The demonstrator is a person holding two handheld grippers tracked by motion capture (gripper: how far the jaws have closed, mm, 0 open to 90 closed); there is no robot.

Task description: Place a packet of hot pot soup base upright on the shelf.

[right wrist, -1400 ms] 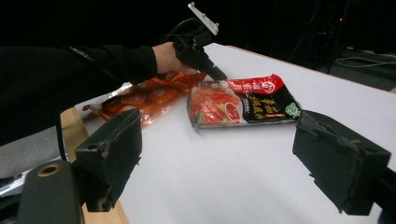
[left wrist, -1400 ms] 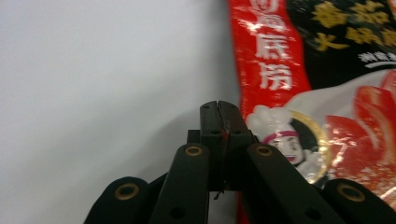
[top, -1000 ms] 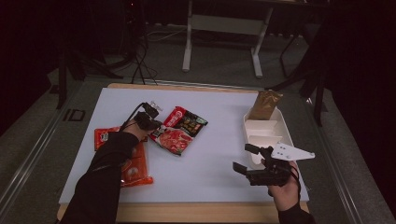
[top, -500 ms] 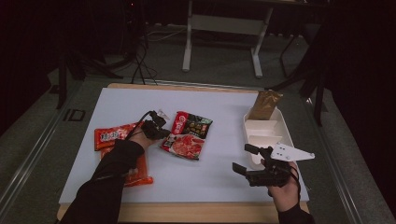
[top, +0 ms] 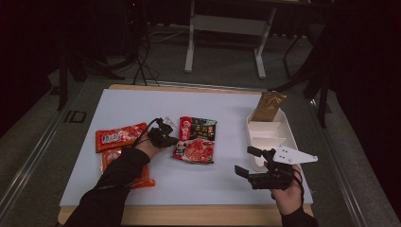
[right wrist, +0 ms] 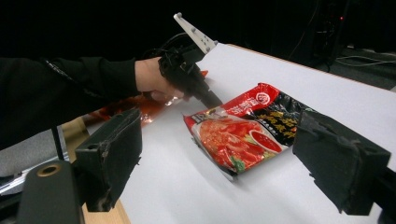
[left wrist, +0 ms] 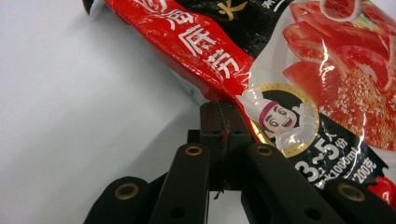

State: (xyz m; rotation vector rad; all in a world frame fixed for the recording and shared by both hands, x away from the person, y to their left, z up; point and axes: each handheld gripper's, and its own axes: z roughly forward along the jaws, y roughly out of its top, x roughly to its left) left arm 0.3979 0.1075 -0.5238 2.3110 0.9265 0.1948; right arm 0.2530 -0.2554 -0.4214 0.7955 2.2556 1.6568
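A red and black soup-base packet [top: 196, 139] lies on the white table top, left of centre. My left gripper [top: 171, 140] is shut on the packet's left edge, and the left gripper view shows the jaws [left wrist: 219, 122] pressed together on the foil packet [left wrist: 299, 70]. My right gripper [top: 245, 163] is held open above the table's front right, with nothing between its jaws. The right gripper view looks between its wide-apart pads [right wrist: 112, 154] at the packet [right wrist: 243, 135] and at the left gripper [right wrist: 212, 101] gripping it.
Two red snack packets [top: 120, 137] [top: 109, 158] lie at the left, partly under the left forearm. A white divided tray [top: 276, 137] stands at the right with a brown pouch [top: 268, 106] at its far end. The table's front edge [top: 189, 215] is near the right hand.
My left gripper has dragged the soup-base packet to the right and a little nearer, away from the red packets. The right gripper has stayed in place, open.
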